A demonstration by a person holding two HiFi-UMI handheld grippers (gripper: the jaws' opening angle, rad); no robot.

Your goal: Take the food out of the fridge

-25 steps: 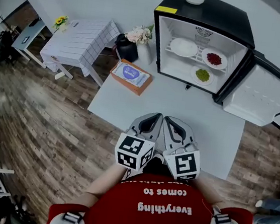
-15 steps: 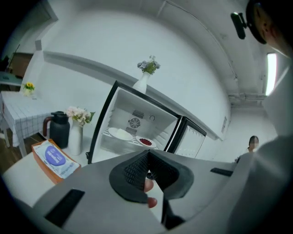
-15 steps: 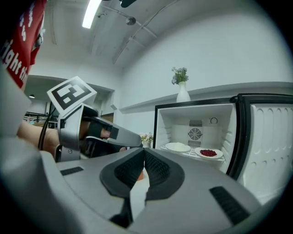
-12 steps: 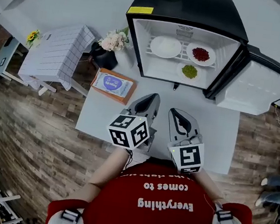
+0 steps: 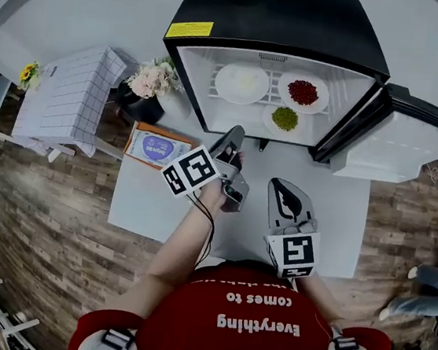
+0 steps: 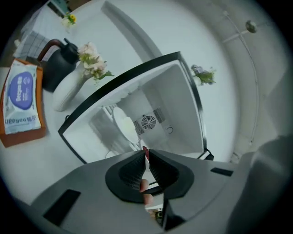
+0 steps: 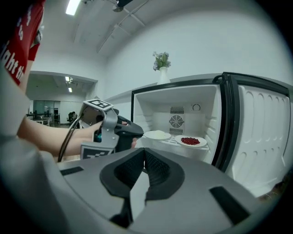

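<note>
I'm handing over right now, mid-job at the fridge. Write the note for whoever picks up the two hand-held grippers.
Left hand-held gripper: shut, empty, tips just in front of the open fridge.
Right hand-held gripper: shut, empty, over the white table, short of the fridge.
Food: all three plates are inside. The pale food plate and red food plate sit on the upper shelf, the green food plate below them.
Done: fridge door stands open to the right.
Left: open the jaws and take out each plate; no plate is out yet.
</note>
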